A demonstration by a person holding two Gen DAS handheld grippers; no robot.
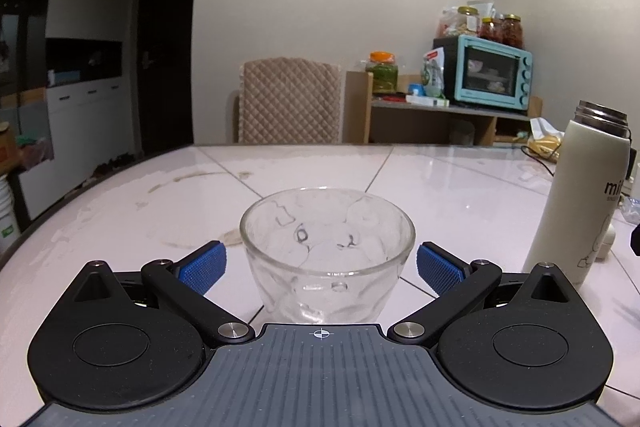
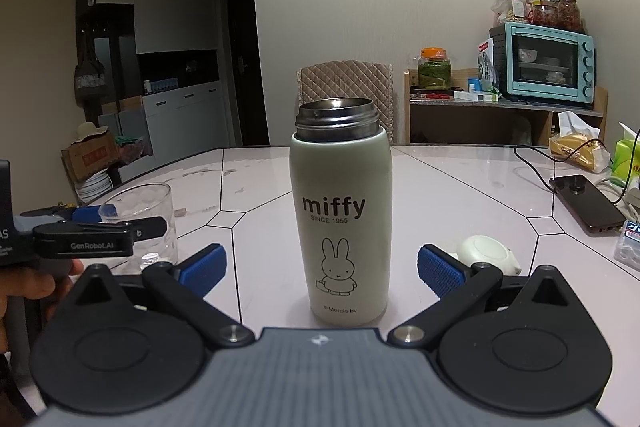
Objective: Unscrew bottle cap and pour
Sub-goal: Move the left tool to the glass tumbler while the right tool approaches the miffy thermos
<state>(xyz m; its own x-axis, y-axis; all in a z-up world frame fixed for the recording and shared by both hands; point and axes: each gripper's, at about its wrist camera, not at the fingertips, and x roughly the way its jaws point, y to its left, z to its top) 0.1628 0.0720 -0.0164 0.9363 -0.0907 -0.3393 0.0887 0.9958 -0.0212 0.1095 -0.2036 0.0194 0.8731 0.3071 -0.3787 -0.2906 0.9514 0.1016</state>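
Tabletop (image 2: 460,195): capless bottle (image 2: 342,227); glass (image 2: 144,219) partly hidden.

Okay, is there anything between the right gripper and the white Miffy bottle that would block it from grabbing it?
Nothing visible does. The right gripper is open, and the white steel-necked Miffy bottle stands upright between its blue pads, cap already off. The white round cap lies on the table beyond the right-hand pad, outside the closing path.

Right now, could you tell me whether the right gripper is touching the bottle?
Apart. The right wrist view shows bare table between the bottle and each blue pad of the right gripper, whose jaws stand wide open.
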